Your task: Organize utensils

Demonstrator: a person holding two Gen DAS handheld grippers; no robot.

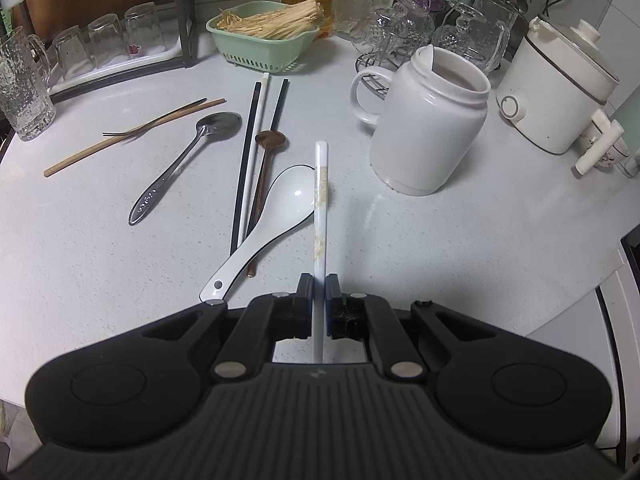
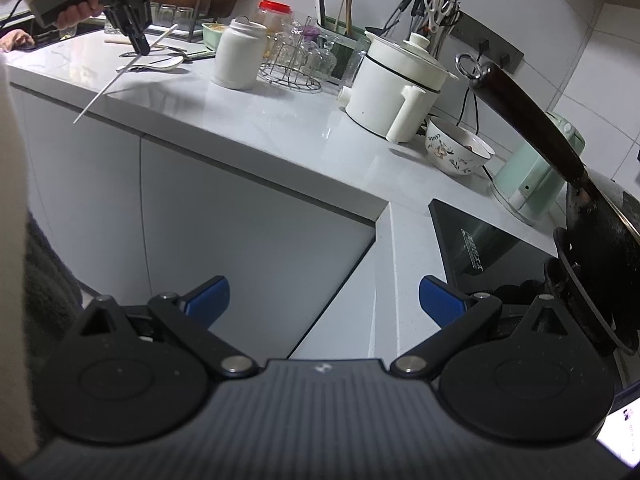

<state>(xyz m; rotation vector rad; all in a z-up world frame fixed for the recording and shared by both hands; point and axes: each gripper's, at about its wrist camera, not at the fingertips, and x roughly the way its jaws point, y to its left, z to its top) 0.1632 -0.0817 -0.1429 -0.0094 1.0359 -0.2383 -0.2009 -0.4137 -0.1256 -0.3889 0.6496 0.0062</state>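
My left gripper (image 1: pixel 319 288) is shut on a white chopstick (image 1: pixel 321 200) and holds it above the counter, pointing forward toward the white jar (image 1: pixel 430 128). On the counter lie a white ceramic spoon (image 1: pixel 276 216), a metal spoon (image 1: pixel 188 160), a small brown wooden spoon (image 1: pixel 266 148), black chopsticks (image 1: pixel 246 160), another white chopstick (image 1: pixel 260 108) and a brown chopstick (image 1: pixel 132 136). My right gripper (image 2: pixel 324 300) is open and empty, held off the counter's front edge. The right wrist view shows the left gripper (image 2: pixel 142 46) with the white chopstick (image 2: pixel 120 76) far left.
A green basket (image 1: pixel 260 46) of sticks, glasses on racks (image 1: pixel 420 28) and a white cooker (image 1: pixel 560 88) stand behind. In the right wrist view a floral bowl (image 2: pixel 460 152), a black hob (image 2: pixel 480 248) and a dark wok (image 2: pixel 592 260) are at right.
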